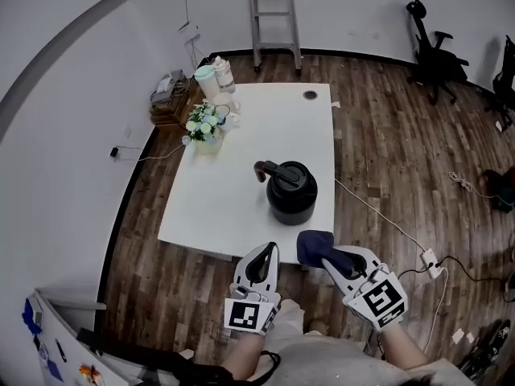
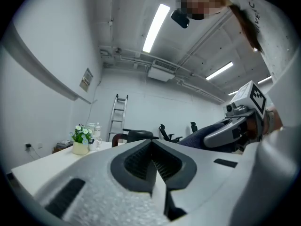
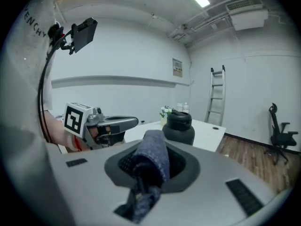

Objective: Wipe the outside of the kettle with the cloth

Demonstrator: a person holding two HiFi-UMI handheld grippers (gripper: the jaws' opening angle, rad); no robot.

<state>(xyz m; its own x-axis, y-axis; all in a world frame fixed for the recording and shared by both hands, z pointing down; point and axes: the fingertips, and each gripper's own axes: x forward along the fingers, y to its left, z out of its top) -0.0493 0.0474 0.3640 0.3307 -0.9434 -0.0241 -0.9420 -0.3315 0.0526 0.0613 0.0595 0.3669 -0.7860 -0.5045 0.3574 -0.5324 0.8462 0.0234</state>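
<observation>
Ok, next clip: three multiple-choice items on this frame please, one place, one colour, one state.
1. Where does the kettle stand? A on a stove; B on the white table; C in a sink.
2. What colour is the cloth? A dark blue; B yellow; C white.
3. How are the left gripper's jaws? A shut on the cloth; B wide apart; C together, empty.
Answers: B, it sits on the tabletop; A, dark blue in the right gripper's jaws; C, they meet with nothing between.
</observation>
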